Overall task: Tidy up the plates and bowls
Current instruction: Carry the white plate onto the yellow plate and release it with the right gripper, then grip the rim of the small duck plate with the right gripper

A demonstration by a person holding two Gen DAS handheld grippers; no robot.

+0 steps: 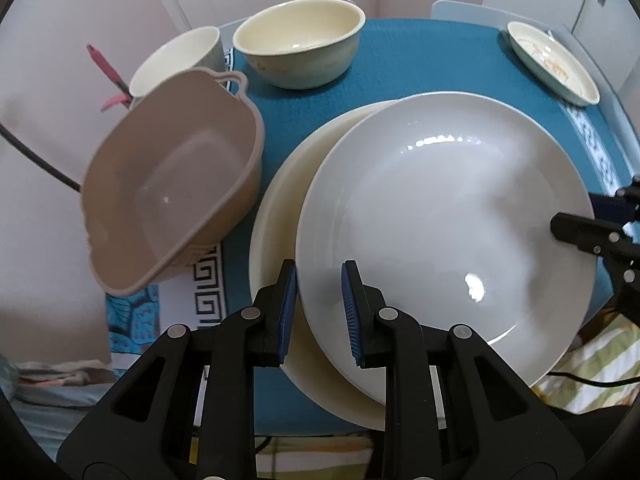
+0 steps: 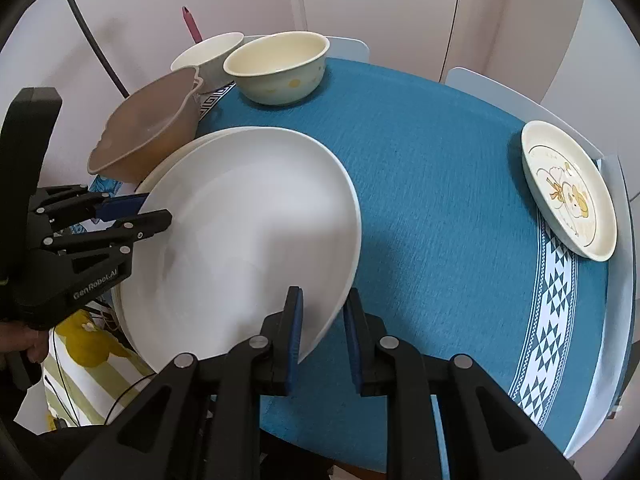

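Presently, left wrist view: left gripper pinches the near-left rim of the white plate, which lies over the cream plate; right wrist view: right gripper pinches the opposite rim, the plate spanning between both.

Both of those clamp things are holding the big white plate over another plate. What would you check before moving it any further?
1. Left gripper closed on the white plate rim: ok.
2. Right gripper closed on the opposite rim: ok.
3. White plate centred over the cream plate below: not ok, it sits offset to one side.
4. White plate resting on the cream plate or lifted clear: cannot tell.
5. Brown tub clear of the plates: cannot tell, it sits very close to the cream plate's edge.
6. Cream bowl and patterned plate out of the way: ok.
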